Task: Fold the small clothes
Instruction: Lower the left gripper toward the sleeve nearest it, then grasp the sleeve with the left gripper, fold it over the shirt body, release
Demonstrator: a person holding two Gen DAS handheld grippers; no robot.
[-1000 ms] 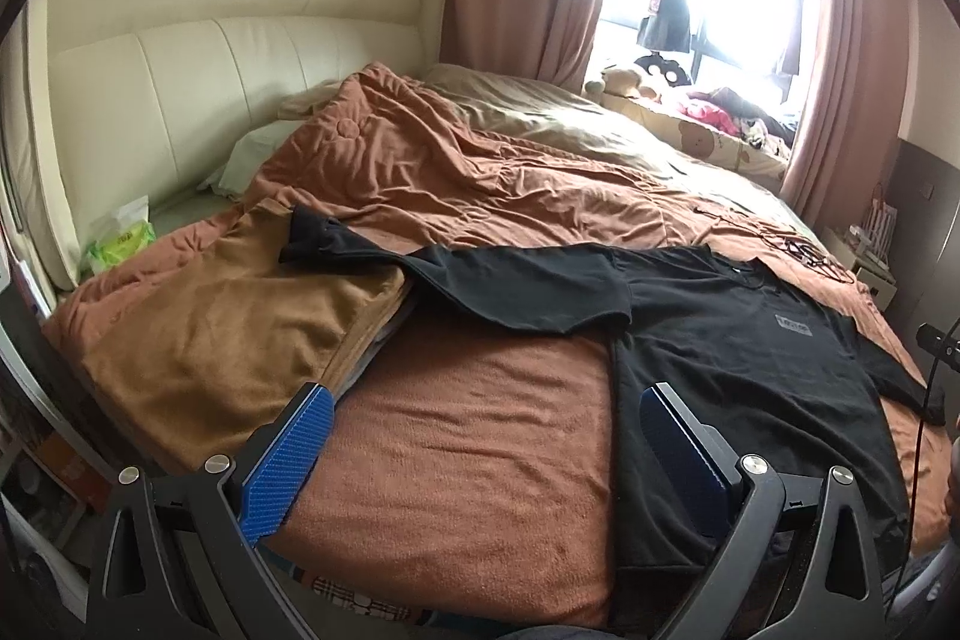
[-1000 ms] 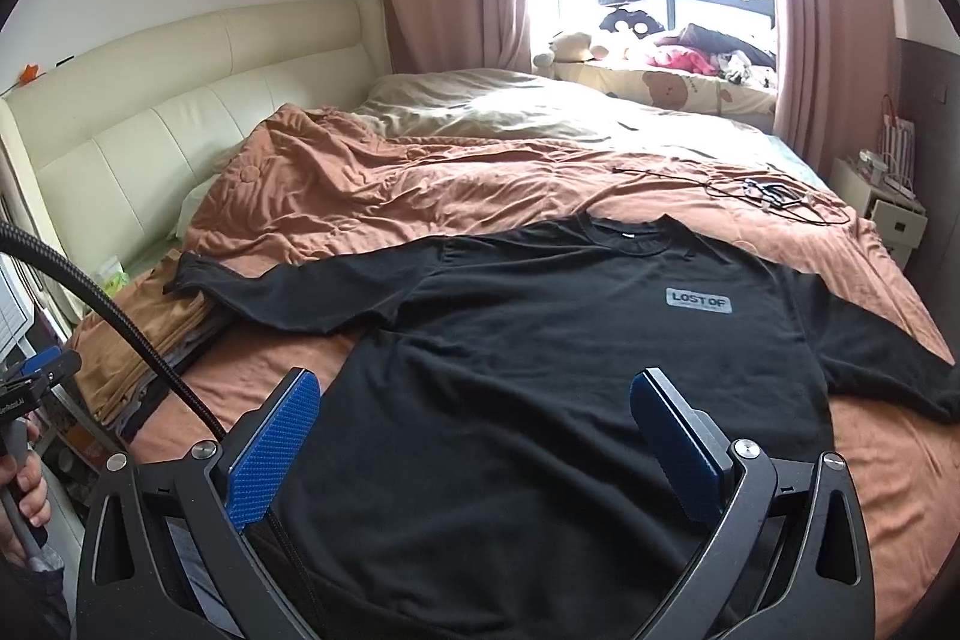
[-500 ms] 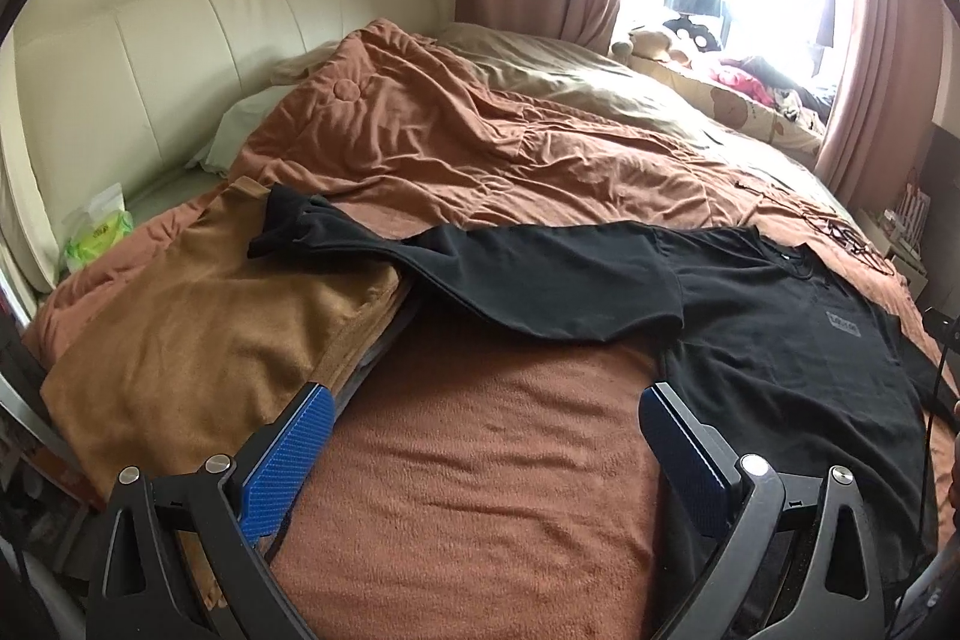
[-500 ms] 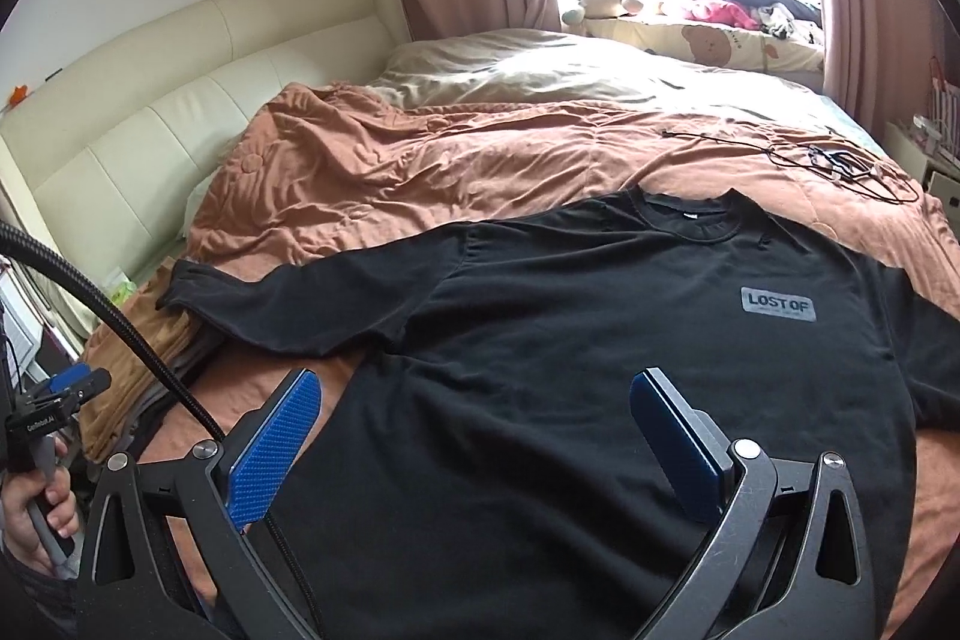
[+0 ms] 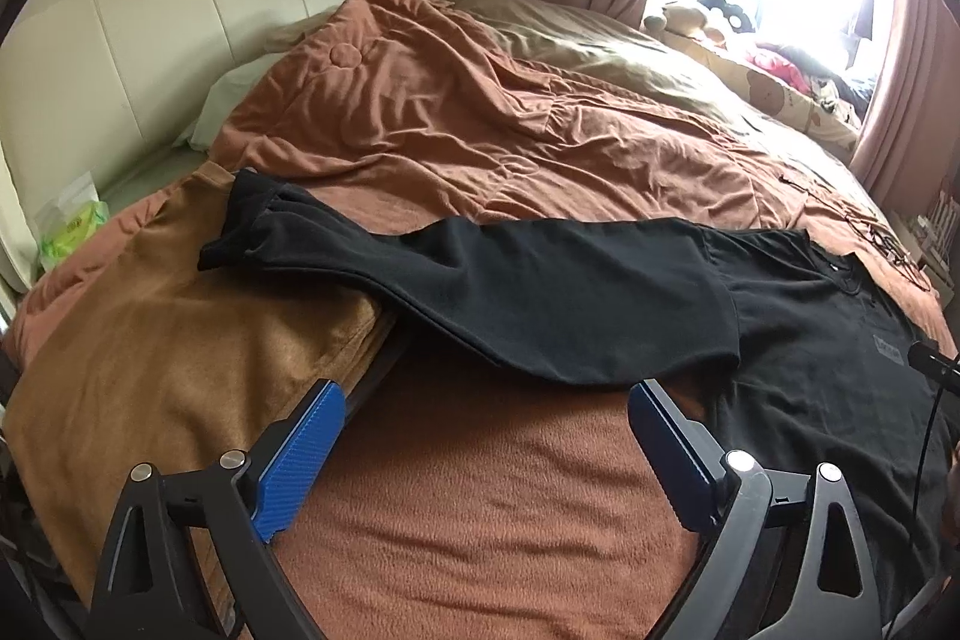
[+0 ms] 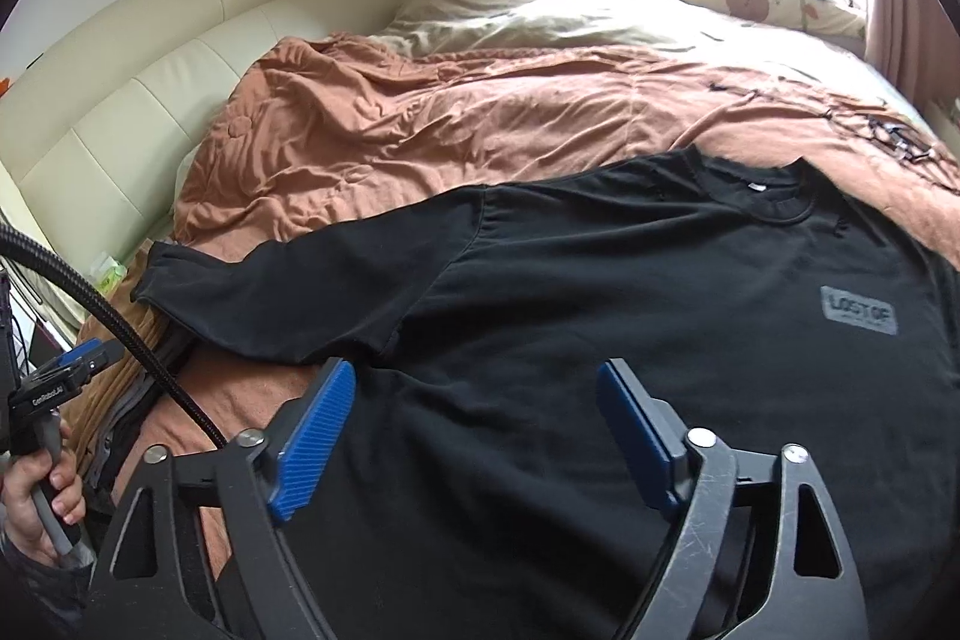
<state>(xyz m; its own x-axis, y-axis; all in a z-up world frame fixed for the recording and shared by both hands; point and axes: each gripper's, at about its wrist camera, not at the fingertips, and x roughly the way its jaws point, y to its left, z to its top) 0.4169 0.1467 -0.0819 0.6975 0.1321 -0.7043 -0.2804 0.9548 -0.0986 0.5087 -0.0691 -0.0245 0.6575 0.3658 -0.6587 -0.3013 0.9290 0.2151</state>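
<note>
Right wrist only: shirt logo (image 6: pixel 858 311).

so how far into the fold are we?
Done: black shirt lies spread flat, logo up, on the brown blanket. In hand: nothing; left tongs and right tongs hang open above it. Left: every fold; the long sleeve lies stretched out over the tan folded pile.

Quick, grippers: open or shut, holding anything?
Left gripper: open, holding nothing, above the bedspread near the shirt sleeve.
Right gripper: open, holding nothing, over the shirt.
</note>
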